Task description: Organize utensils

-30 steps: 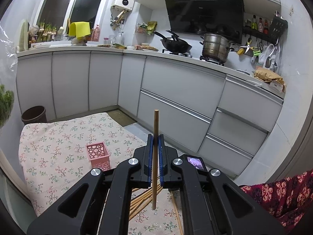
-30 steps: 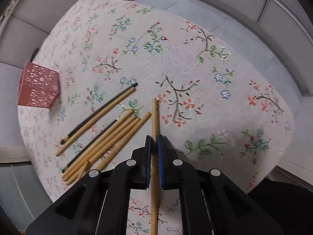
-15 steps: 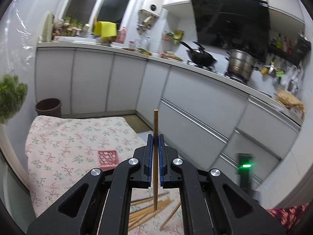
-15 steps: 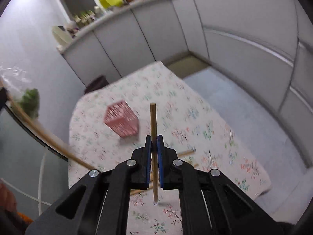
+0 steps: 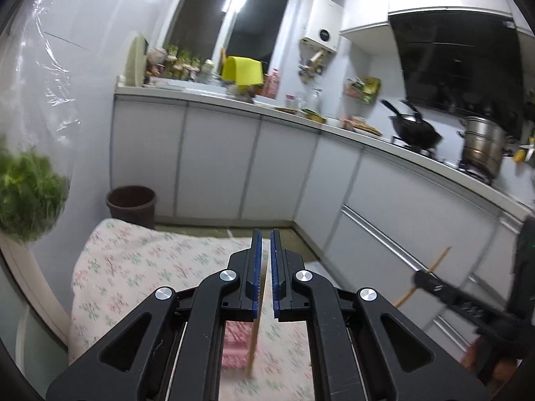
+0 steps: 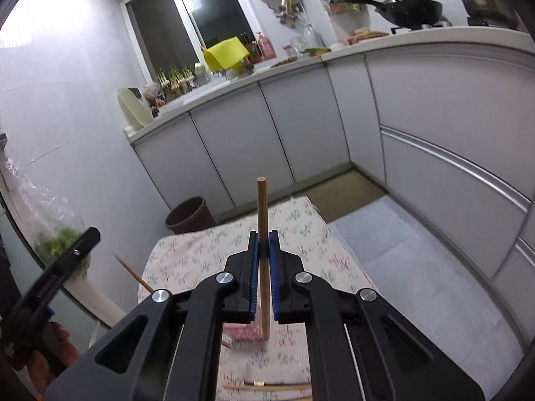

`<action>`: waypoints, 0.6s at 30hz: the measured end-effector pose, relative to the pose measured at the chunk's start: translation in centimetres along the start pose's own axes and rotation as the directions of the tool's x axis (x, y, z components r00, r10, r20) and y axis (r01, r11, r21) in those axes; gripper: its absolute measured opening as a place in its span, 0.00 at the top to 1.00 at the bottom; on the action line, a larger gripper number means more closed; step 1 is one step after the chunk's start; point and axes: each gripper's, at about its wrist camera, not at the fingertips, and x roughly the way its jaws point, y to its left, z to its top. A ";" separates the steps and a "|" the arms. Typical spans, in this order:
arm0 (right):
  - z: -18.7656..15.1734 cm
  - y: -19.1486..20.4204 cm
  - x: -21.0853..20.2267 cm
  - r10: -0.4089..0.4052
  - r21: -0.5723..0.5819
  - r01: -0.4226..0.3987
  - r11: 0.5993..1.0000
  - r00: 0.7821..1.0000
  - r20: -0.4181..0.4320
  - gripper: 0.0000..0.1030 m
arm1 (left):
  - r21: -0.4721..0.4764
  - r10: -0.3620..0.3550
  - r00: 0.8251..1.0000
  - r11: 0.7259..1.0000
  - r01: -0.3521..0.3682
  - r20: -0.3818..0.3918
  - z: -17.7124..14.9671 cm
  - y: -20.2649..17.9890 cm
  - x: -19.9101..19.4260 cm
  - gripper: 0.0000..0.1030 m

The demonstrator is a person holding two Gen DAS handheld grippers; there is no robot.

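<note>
My left gripper (image 5: 263,244) has its jaws slightly apart; a wooden chopstick (image 5: 254,341) hangs blurred between them, its lower end over the pink perforated basket (image 5: 235,347). My right gripper (image 6: 263,244) is shut on an upright wooden chopstick (image 6: 262,214), whose lower tip hangs just above the pink basket (image 6: 242,332). The right gripper also shows in the left wrist view (image 5: 431,282), holding its chopstick (image 5: 438,260). The left gripper shows in the right wrist view (image 6: 67,260) with its chopstick (image 6: 132,272). More chopsticks (image 6: 267,386) lie on the floral tablecloth (image 6: 187,260).
A brown bin (image 5: 132,204) stands beyond the table's far edge. White kitchen cabinets (image 5: 217,163) run behind. A bag of greens (image 5: 26,193) hangs at the left. A wok (image 5: 414,130) and a steel pot (image 5: 481,153) sit on the stove.
Both grippers have tilted up and moved over the pink basket. The left jaws have parted a little and its chopstick has slid down between them. The right still holds its chopstick.
</note>
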 end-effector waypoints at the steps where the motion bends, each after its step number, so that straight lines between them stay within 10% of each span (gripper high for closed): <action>1: 0.4 0.2 0.6 0.008 -0.006 -0.008 1.000 1.000 0.015 0.94 | 0.006 0.017 1.000 1.000 -0.017 0.006 -0.1 0.2 0.8 0.96; 12: -0.1 0.8 3.9 0.055 -0.026 -0.054 0.998 0.998 0.038 0.94 | -0.004 0.039 0.999 0.999 -0.039 0.018 -1.1 2.6 3.3 0.96; 16: -1.1 0.2 3.5 0.056 -0.002 -0.056 0.998 0.998 0.025 0.94 | -0.043 0.047 0.983 0.997 -0.056 -0.179 -1.1 5.5 5.4 0.90; 18: -1.8 -0.1 3.3 0.049 0.002 -0.049 0.999 0.999 0.012 0.94 | -0.055 0.063 0.933 0.995 -0.088 -0.353 -2.3 7.4 8.1 0.81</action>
